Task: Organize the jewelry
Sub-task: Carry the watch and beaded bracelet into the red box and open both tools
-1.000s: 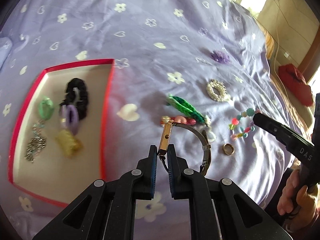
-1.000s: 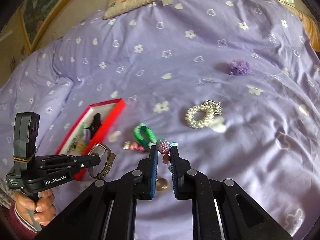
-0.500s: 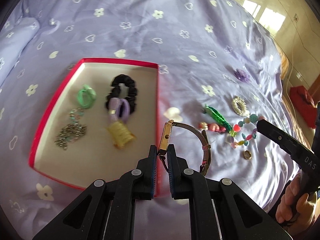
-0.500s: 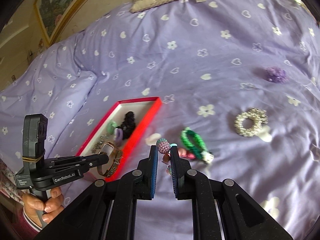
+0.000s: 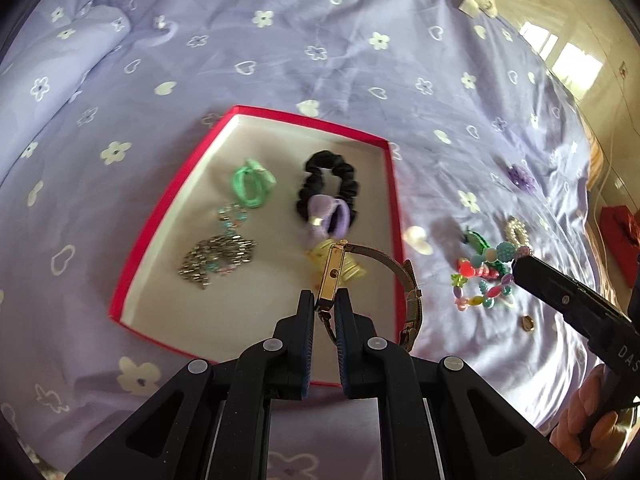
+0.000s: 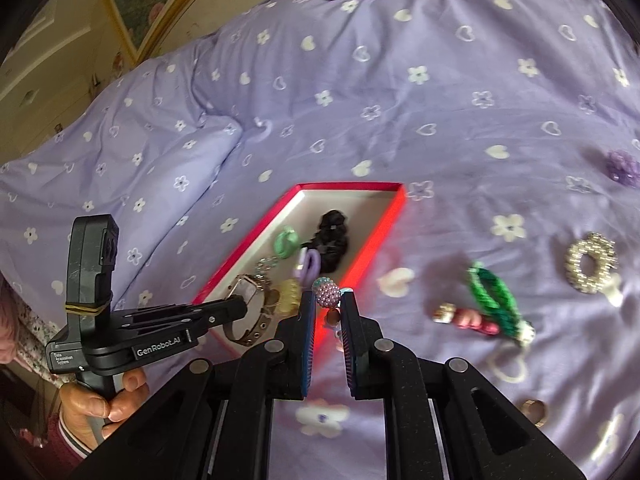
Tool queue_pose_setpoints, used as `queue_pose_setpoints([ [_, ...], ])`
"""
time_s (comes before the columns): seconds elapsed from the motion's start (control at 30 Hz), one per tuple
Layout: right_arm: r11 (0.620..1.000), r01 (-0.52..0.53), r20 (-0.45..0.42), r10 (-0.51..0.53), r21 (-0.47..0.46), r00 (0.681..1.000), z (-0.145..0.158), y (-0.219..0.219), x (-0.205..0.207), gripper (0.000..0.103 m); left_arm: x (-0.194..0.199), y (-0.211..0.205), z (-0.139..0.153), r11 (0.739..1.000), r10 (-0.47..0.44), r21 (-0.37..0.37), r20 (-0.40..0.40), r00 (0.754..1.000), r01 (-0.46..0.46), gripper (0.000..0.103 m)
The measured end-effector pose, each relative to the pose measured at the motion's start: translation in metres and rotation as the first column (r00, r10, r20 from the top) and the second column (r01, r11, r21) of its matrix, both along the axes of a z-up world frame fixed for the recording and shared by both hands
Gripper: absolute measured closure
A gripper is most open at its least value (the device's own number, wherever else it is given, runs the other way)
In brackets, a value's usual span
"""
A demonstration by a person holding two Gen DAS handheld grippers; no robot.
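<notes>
IN BOX: red tray [image 5: 394,216] on bed — scrunchies, chain, clip | IN TRANSIT: left claw [image 5: 326,308] pinching watch [image 5: 334,274] over tray; right claw [image 6: 328,310] pinching beaded bracelet [image 6: 328,292] beside it | LEFT: green band [image 6: 494,296], pearl ring [image 6: 592,262], gold ring [image 6: 534,410]

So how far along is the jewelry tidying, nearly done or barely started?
About halfway. The red-rimmed box already holds a black scrunchie, green hair tie, lilac hair tie, yellow clip and silver chain. In hand: the left gripper grips a gold watch, the right gripper a colourful bead bracelet. Left on the bedspread: green braided band, pearl ring-shaped piece, purple flower, gold ring.
</notes>
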State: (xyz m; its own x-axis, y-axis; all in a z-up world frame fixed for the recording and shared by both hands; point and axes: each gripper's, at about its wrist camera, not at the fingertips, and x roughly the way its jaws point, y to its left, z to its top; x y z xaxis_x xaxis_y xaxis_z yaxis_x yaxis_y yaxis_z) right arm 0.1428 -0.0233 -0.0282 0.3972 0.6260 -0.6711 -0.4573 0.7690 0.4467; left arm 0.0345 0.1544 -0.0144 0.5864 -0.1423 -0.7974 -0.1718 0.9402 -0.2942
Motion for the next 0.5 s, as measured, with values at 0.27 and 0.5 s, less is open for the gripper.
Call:
queue_pose_setpoints([
  [0.27, 0.996, -0.083, -0.017, 0.083, 0.010, 0.996, -0.007, 0.042, 0.001, 0.091, -0.004, 0.026, -0.009, 0.998, 0.064, 0.001, -0.021, 0.998, -0.064, 0.094],
  [0.5, 0.989, -0.143, -0.045, 0.144, 0.021, 0.989, -0.018, 0.070, 0.000, 0.091, -0.001, 0.042, -0.019, 0.994, 0.110, 0.017, -0.045, 0.993, -0.110, 0.094],
])
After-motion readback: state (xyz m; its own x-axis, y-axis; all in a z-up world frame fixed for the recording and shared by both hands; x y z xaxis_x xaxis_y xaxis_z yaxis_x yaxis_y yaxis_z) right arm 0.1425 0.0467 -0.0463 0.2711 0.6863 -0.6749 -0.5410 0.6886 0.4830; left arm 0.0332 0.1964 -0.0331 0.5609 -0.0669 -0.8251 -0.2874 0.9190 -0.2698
